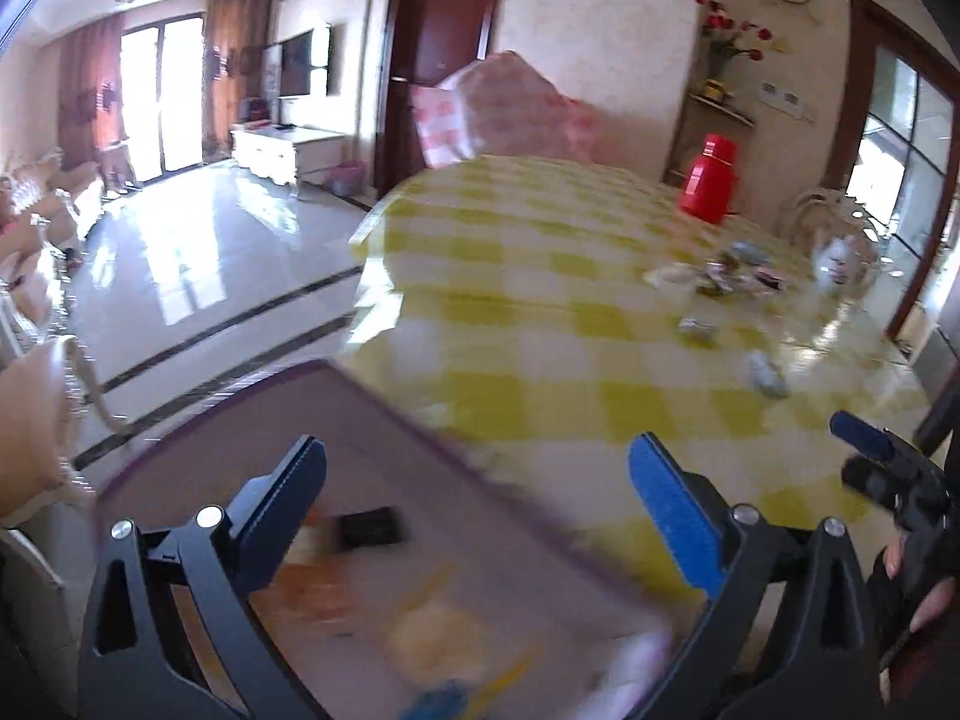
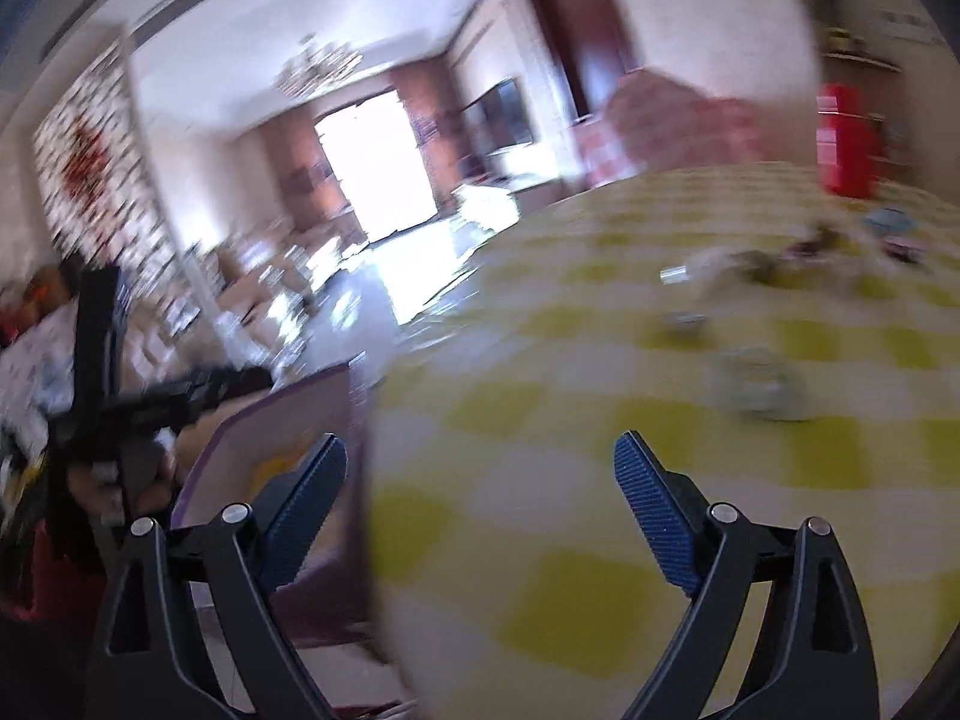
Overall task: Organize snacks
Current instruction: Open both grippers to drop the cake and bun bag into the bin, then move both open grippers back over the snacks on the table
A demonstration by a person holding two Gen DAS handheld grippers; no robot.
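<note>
Small wrapped snacks (image 1: 729, 276) lie scattered on the yellow-checked tablecloth (image 1: 540, 300) toward the far right; two single ones (image 1: 699, 329) (image 1: 765, 375) lie nearer. They show blurred in the right wrist view (image 2: 756, 381). A purple-rimmed box (image 1: 372, 540) with blurred packets inside sits at the table's near left edge. My left gripper (image 1: 477, 501) is open and empty, above the box's edge. My right gripper (image 2: 480, 498) is open and empty over the table's near edge; it also shows at the right of the left wrist view (image 1: 882, 462).
A red thermos (image 1: 708, 180) stands at the table's far side beside a pink-checked bag (image 1: 510, 108). A glass vessel (image 1: 840, 258) stands at the far right. The table drops off on the left to a shiny tiled floor (image 1: 210, 276).
</note>
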